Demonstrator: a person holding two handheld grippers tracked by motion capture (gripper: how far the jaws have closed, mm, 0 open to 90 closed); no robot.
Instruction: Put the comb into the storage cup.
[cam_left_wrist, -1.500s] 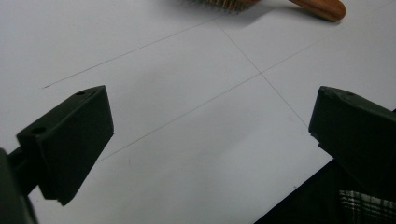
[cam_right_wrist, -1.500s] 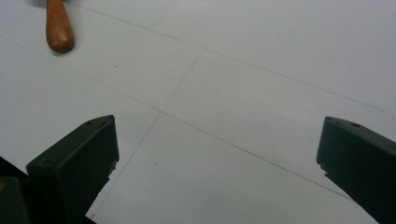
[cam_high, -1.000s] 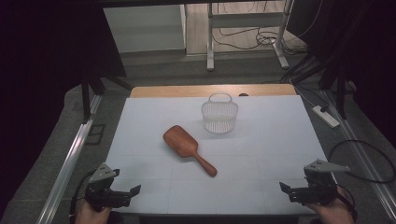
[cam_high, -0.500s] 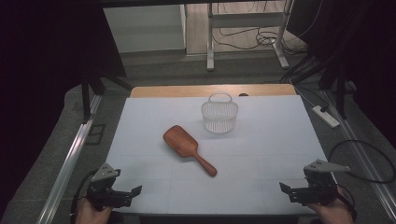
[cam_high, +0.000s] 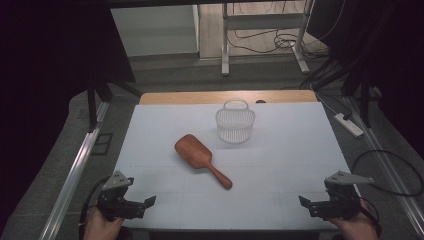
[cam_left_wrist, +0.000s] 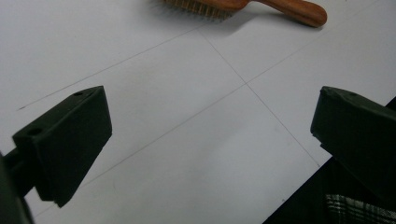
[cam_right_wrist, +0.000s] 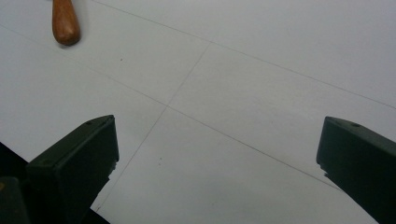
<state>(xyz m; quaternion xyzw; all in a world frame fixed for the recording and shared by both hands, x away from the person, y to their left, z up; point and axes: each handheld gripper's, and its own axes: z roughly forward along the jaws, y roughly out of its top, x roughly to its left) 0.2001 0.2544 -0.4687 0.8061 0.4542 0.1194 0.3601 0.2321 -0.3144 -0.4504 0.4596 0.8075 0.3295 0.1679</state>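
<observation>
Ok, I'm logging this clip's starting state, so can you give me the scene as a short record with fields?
surface: white table
hairbrush: wooden hairbrush lying flat mid-table, bristles down, handle toward the right tool
basket: clear basket upright behind the brush, apart from it
left tool: left tool open, at the near left edge, holding nothing
right tool: right tool open, at the near right edge, holding nothing
contact: neither tool touches the brush or basket

path to hairbrush (cam_high: 202, 160): open white mat | obstacle: basket (cam_high: 235, 122) just behind brush

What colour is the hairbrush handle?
Reddish-brown wood, on the hairbrush; clearest in the left gripper view.
</observation>
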